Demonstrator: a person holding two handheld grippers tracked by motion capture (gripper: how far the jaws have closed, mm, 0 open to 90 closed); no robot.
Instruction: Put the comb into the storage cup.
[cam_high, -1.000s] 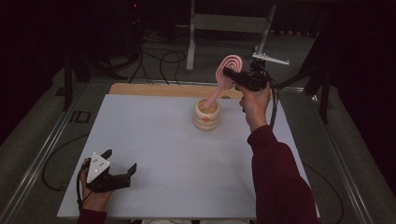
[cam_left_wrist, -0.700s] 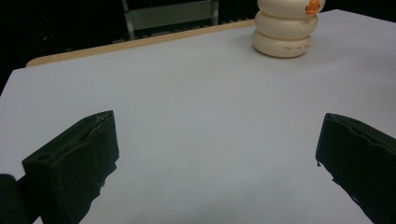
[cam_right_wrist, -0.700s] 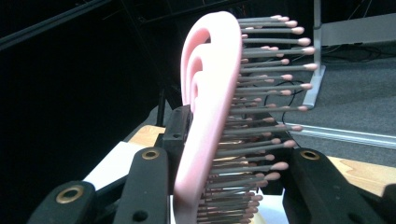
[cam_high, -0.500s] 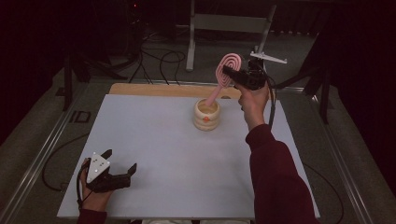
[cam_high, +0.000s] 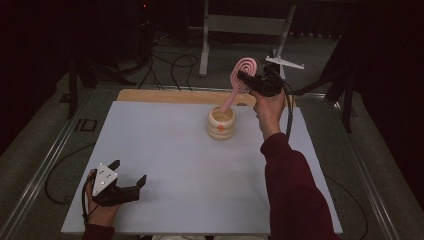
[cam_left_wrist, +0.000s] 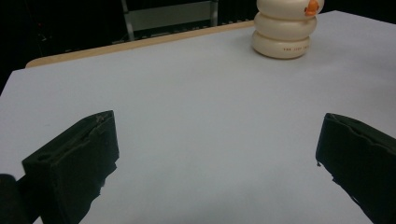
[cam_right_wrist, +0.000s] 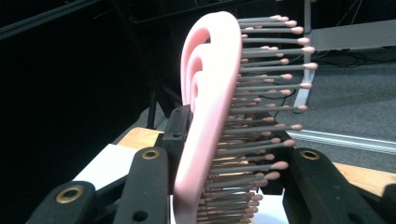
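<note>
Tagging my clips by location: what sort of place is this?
Probably a lab or recording studio: dark surroundings, a white table, loose cables on the floor, a metal stand behind.

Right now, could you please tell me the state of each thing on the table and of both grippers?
pink hairbrush: tilted, gripped by its head, handle end down in the holder.
cream holder: upright on the table, its rings stacked.
right gripper: raised, shut on the brush head.
left gripper: resting low at the near table edge, jaws open, holding nothing.
</note>
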